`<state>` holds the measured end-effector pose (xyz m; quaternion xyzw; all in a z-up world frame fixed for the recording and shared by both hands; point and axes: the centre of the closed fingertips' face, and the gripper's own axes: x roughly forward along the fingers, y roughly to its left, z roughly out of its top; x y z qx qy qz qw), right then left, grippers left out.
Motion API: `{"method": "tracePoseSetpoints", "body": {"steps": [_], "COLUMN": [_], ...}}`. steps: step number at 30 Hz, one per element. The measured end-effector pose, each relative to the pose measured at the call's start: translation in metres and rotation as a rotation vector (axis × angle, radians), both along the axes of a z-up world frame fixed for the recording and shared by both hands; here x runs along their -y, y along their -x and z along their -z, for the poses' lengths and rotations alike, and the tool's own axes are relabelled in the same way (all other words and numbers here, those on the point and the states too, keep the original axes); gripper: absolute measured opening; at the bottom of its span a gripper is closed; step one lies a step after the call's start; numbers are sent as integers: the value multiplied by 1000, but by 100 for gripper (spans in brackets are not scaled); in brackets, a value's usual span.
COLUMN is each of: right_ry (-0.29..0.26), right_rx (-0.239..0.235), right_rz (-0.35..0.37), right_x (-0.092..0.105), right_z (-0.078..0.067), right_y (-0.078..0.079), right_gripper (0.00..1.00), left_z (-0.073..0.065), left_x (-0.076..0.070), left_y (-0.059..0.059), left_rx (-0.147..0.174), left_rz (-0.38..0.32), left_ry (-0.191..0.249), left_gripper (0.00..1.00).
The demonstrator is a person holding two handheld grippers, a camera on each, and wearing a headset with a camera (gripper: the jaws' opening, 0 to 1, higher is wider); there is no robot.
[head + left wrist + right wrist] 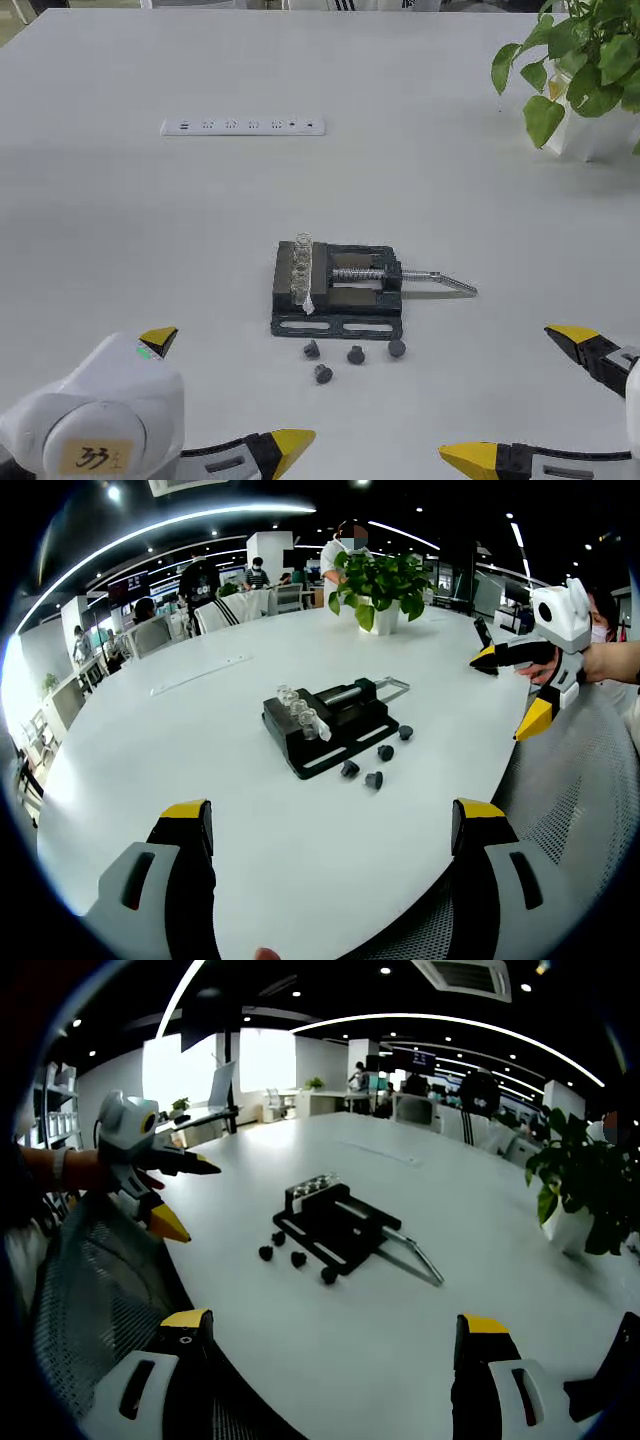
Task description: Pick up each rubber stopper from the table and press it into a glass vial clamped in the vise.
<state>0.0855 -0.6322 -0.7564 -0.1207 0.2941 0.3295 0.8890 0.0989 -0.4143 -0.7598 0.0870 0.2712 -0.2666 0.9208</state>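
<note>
Pick-up step, not yet begun: hovering with left gripper point(225, 392) and right gripper point(518, 395) spread wide, empty. Next, probably pinching one rubber stopper point(355, 354) before the vise point(340, 300), then aiming for a glass vial point(302, 265).

The left gripper point(225, 395) has a white, rounded shell with a small green spot near its upper edge and a tan sticker point(95, 457) hand-marked "33". Its two jaws are black bars that end in pointed yellow tips. They sit on pale grey links, each cut with a dark oblong slot. The right gripper point(518, 395) is built alike, with black jaws, yellow wedge tips and pale grey slotted links. In the left gripper view its shell shows white as well. In the right gripper view a pale band point(58, 1165) circles the person's wrist behind the left gripper.
</note>
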Motion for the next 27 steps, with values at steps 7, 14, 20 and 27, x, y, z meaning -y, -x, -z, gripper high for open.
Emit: {"method": "tracePoseSetpoints", "body": {"steps": [7, 14, 20, 27], "right_ry": [4, 78, 158, 261], "right_rx": [-23, -68, -76, -91], "right_rz": [-23, -149, -272, -428], "right_x": [-3, -14, -21, -29], "right_z": [3, 13, 11, 12], "right_y": [4, 1, -22, -45], "right_gripper": [99, 96, 92, 86], "left_z": [0, 1, 0, -1], "left_x": [-2, 0, 0, 1], "left_y": [-1, 0, 0, -3], "left_rx": [3, 4, 3, -25], "left_rz": [-5, 6, 4, -15], "left_ry": [-4, -15, -3, 67], "left_gripper": [99, 99, 99, 99]}}
